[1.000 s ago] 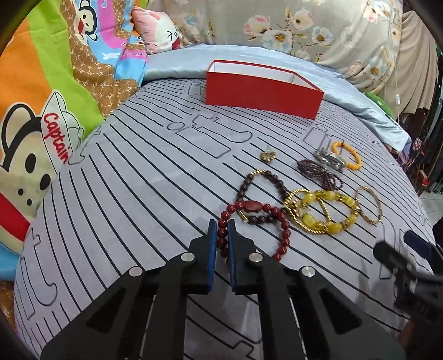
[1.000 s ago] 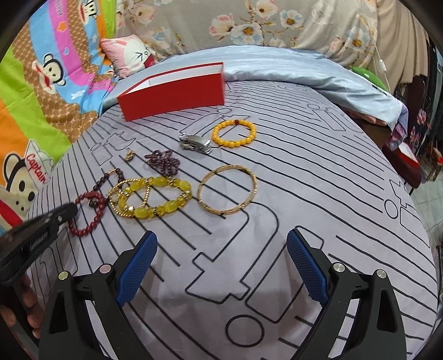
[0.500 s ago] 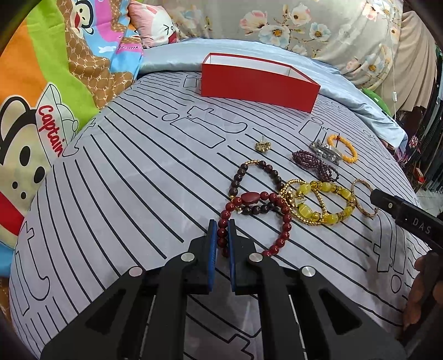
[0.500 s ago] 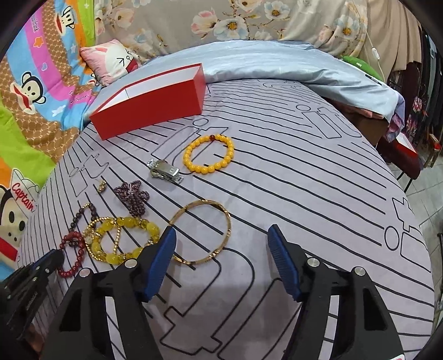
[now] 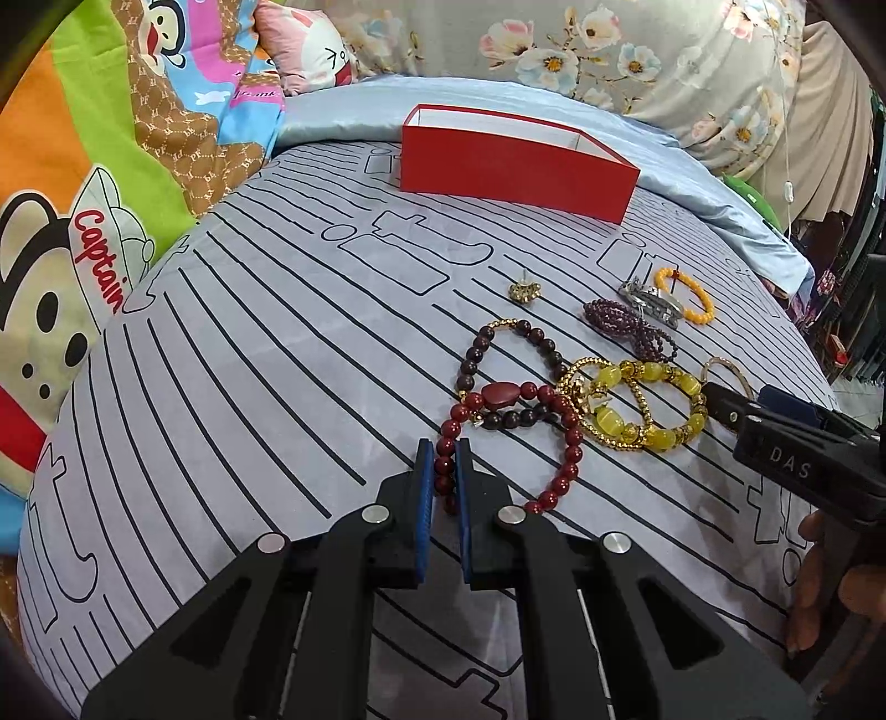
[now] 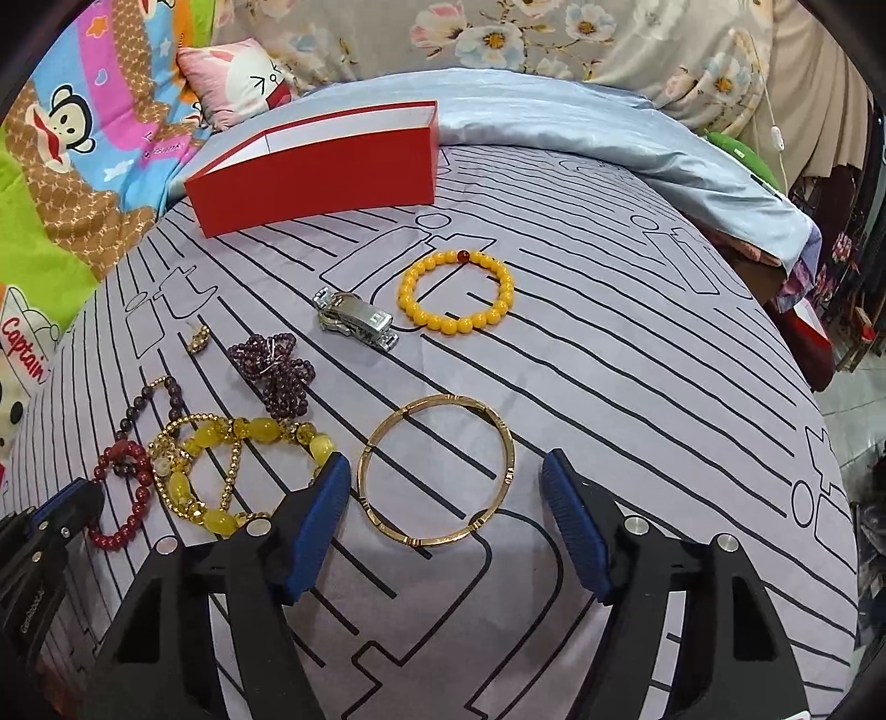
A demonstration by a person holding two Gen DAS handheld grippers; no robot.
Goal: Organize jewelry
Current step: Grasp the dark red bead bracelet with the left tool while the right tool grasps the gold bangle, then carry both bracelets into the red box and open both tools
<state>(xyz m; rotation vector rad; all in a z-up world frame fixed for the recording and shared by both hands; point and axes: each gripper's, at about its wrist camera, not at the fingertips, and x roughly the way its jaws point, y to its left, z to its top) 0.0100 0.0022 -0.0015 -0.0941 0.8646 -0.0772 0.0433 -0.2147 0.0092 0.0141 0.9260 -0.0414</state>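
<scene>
Altogether six bracelets, one red box (image 5: 515,166); left jaws clench red bracelet (image 5: 559,443), right jaws opening.

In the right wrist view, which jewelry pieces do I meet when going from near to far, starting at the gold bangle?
gold bangle → purple bead bracelet → silver watch clasp → orange bead bracelet → red box

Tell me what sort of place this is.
Most likely a bedroom at home: the jewelry lies on a bed, on a grey striped sheet. A pink pillow and a cartoon monkey blanket lie at its head, and a floral curtain hangs behind.
</scene>
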